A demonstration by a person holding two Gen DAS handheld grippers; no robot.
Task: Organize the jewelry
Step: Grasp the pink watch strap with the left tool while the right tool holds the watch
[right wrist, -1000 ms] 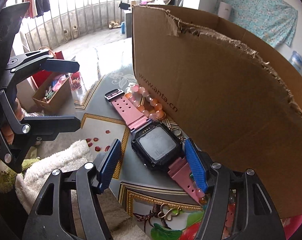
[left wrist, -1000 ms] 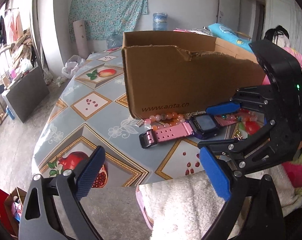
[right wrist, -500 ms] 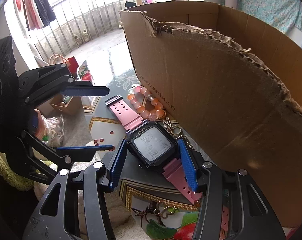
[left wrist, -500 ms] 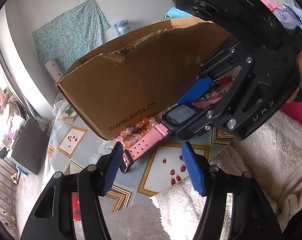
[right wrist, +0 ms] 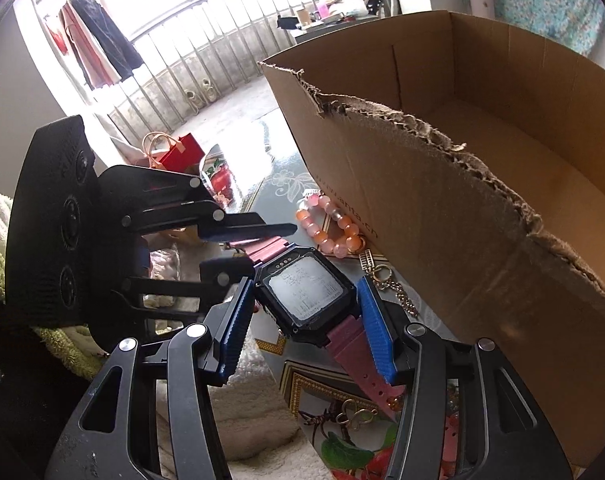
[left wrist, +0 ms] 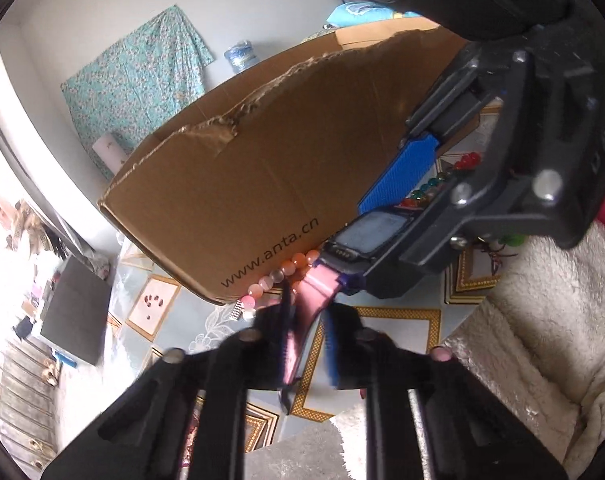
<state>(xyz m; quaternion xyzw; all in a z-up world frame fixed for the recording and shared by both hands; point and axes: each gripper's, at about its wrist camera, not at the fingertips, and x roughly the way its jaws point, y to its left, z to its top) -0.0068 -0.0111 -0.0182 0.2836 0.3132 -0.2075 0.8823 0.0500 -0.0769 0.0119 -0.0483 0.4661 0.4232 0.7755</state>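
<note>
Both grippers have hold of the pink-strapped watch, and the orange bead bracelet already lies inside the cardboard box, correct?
Not quite. The bracelet lies on the table outside the box, against its front wall, as the right wrist view shows. Both the left gripper and right gripper do hold the watch.

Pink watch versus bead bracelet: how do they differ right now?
The pink watch is held by both grippers; the bead bracelet lies loose on the table. The watch is a flat strap with a dark square face; the bracelet is a ring of round orange-pink beads. Both sit beside the cardboard box.
</note>
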